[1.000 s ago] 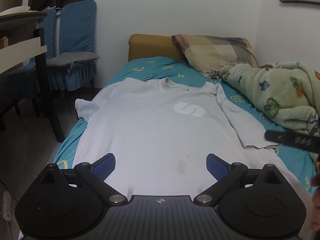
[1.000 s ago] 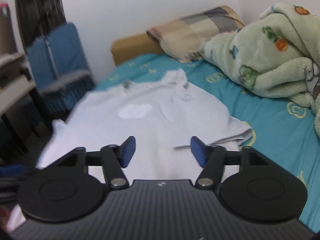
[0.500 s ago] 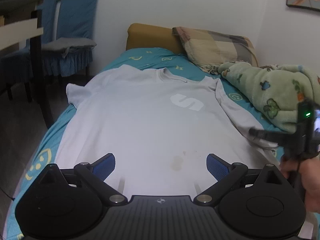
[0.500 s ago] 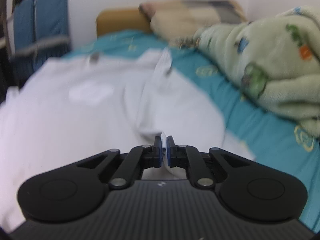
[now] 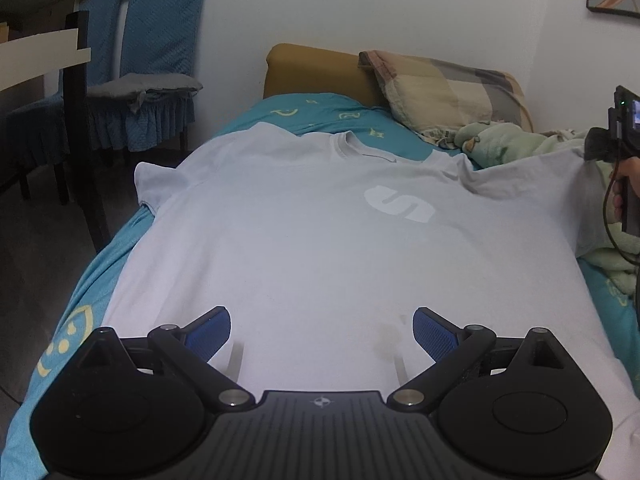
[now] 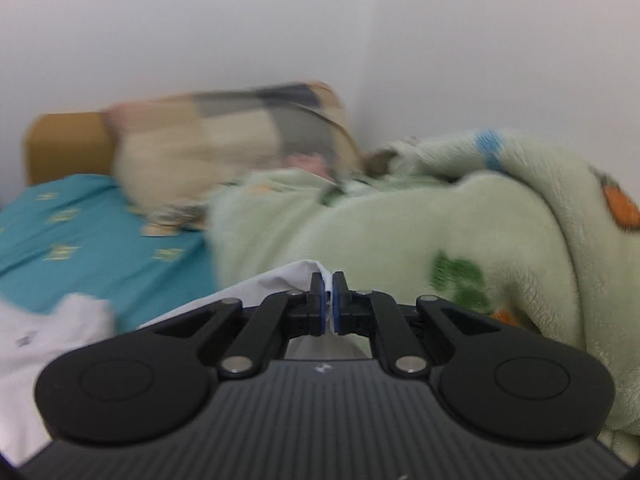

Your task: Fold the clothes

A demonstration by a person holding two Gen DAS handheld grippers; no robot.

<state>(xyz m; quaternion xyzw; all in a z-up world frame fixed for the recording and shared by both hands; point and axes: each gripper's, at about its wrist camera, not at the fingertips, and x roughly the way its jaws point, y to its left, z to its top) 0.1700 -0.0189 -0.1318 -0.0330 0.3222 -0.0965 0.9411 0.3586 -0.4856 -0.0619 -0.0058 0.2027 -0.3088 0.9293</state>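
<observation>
The shirt (image 5: 320, 240) lies flat on the bed (image 5: 80, 280). The right gripper (image 6: 328, 300) pinches its right sleeve (image 5: 540, 176) and holds it out, probably to spread it before folding. The left gripper (image 5: 322, 330) hovers, fingers wide, over the near hem.

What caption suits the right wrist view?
Right tongs shut on T-shirt sleeve, before green fleece blanket.

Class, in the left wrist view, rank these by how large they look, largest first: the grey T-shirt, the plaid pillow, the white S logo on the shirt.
1. grey T-shirt, by far the largest.
2. plaid pillow, though it lies farther from the camera, so its true size is less certain.
3. white S logo, smallest.
</observation>
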